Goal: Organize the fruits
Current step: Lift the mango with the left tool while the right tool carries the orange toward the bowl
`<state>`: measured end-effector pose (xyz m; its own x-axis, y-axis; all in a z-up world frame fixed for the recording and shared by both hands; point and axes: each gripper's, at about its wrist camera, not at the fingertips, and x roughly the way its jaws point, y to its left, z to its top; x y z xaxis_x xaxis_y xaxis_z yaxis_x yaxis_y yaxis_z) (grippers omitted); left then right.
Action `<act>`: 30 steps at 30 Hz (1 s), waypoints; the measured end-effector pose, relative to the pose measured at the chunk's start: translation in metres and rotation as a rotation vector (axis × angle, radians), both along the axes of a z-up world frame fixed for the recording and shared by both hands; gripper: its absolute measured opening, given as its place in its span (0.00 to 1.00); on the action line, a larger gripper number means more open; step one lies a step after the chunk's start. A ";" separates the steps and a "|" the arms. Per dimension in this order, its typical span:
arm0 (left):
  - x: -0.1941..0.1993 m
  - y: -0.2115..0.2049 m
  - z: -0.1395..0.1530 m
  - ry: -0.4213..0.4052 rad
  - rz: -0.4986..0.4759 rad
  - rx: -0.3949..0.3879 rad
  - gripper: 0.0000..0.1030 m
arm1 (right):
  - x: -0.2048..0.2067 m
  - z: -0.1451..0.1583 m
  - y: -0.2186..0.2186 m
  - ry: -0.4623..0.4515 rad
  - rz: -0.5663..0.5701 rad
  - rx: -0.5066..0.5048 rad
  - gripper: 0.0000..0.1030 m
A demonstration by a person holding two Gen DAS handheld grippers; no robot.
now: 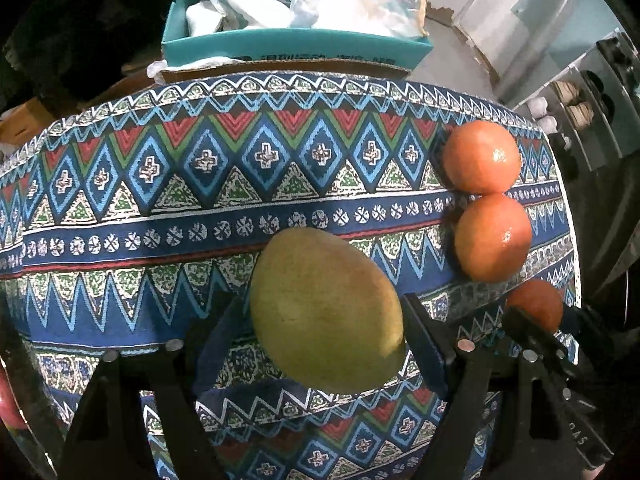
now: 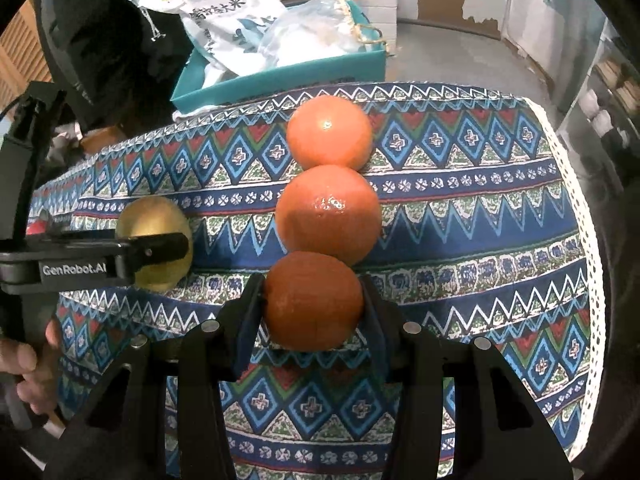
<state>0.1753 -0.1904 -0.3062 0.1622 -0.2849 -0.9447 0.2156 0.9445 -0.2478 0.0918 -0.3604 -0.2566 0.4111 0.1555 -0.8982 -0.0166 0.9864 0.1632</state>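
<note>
Oranges are being lined up on the patterned cloth point(image 2: 480, 216) that covers the surface. Two of them already sit in a row, the far orange point(image 2: 329, 132) touching the middle orange point(image 2: 328, 214). The right tool point(image 2: 313, 304) is clamped on a third orange point(image 2: 313, 300), its pads pressing both flanks, and holds it just in front of the middle one, so the row looks about to get its third member. Whether this fruit rests on the cloth or hangs just above it I cannot tell.

To the left of the row, the left tool point(image 1: 326, 322) straddles a mango point(image 1: 326, 312). The right pad touches the mango's side; the left pad looks slightly apart from it (shadow blurs that edge), so I read this as jaws not yet gripping.

Next, I judge, the right tool needs to settle its orange against the middle one and let go gently, so the row does not roll. The left tool must finish closing before it lifts the mango.
</note>
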 end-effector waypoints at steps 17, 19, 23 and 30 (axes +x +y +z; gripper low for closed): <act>-0.028 -0.002 0.019 -0.104 -0.095 0.053 0.67 | 0.001 0.013 0.006 -0.037 0.014 -0.018 0.45; -0.031 -0.001 0.023 -0.112 -0.099 0.051 0.67 | 0.000 0.017 0.007 -0.046 0.016 -0.019 0.45; -0.037 0.005 0.034 -0.142 -0.100 0.056 0.67 | -0.002 0.025 0.010 -0.061 0.024 -0.028 0.45; -0.052 0.014 0.060 -0.194 -0.105 0.057 0.67 | -0.010 0.046 0.019 -0.103 0.047 -0.040 0.45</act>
